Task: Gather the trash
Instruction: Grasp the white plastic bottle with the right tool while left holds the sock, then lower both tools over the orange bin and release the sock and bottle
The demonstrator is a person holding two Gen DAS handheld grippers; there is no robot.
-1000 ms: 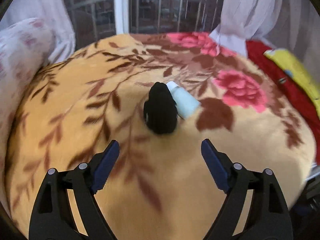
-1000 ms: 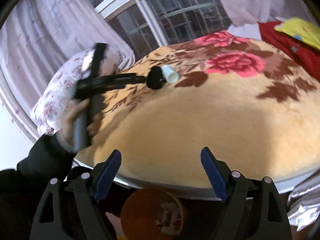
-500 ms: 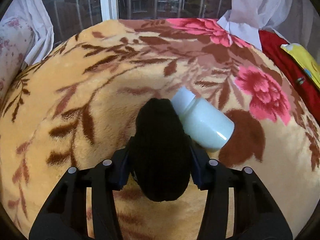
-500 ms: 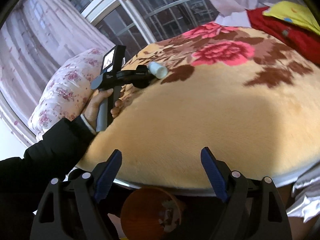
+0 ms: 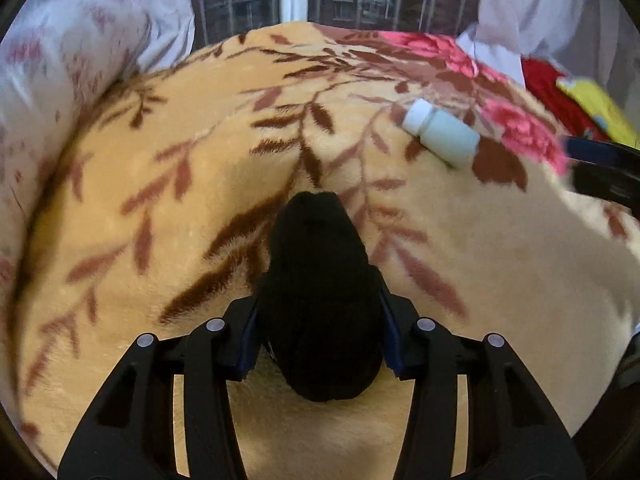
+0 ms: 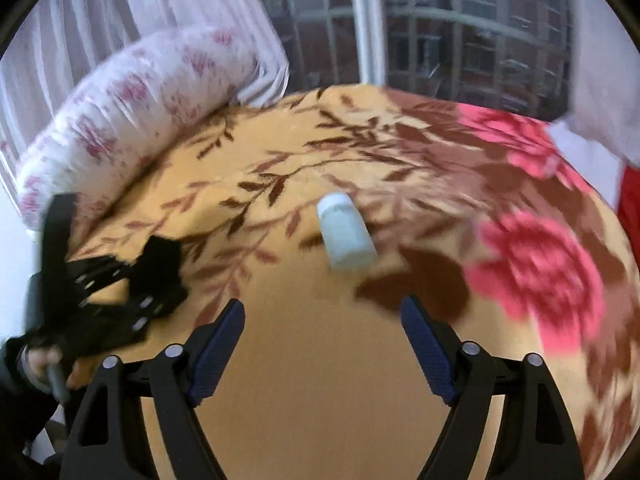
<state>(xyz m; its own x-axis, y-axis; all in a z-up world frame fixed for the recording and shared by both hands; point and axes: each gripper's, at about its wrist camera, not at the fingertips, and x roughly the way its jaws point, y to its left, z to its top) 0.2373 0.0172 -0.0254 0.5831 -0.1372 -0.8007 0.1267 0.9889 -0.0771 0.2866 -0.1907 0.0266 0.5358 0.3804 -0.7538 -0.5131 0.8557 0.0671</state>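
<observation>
My left gripper is shut on a black knitted sock and holds it over the floral blanket. A small pale blue bottle with a white cap lies on its side on the blanket, up and to the right of the sock. In the right wrist view the same bottle lies just ahead of my right gripper, which is open and empty. The left gripper with the sock shows at the left of that view.
A flowered white pillow lies at the blanket's left edge. Red and yellow cloth lies at the far right. Window bars and white curtains stand behind the bed. The right gripper's tip enters the left wrist view at right.
My left gripper closed on the sock and pulled it away from the bottle toward the near left. My right gripper moved in from the bed's edge to just short of the bottle.
</observation>
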